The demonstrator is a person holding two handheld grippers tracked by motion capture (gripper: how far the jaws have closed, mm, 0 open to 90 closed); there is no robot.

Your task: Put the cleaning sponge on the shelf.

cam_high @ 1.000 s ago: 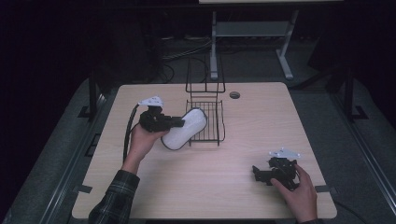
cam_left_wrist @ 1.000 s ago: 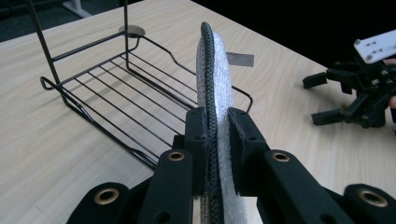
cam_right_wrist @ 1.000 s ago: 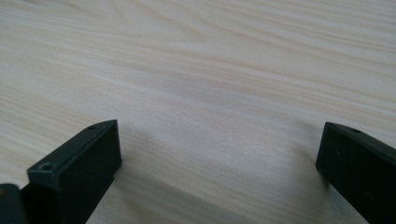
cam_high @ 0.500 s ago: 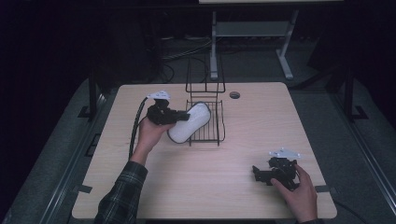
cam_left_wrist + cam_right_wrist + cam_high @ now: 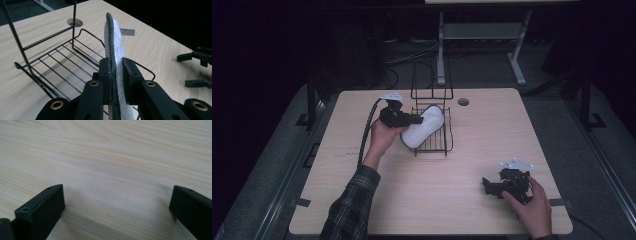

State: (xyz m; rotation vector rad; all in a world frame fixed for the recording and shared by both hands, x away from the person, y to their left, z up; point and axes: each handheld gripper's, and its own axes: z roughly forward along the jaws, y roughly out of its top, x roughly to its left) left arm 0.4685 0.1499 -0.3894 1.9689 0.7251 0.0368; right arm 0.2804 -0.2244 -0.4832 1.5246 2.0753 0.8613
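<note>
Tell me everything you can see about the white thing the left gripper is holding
The white pad is a flat oval piece, apparently of felt-like fabric, with a dark stitched cord edging its rim. The left gripper is shut on one end of it, holding it on edge with its length stretched forward over the black wire rack near the table's far middle. Whether it touches the rack's wires cannot be told.

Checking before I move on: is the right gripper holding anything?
No, the right gripper is open over bare table, nothing between its jaws.
</note>
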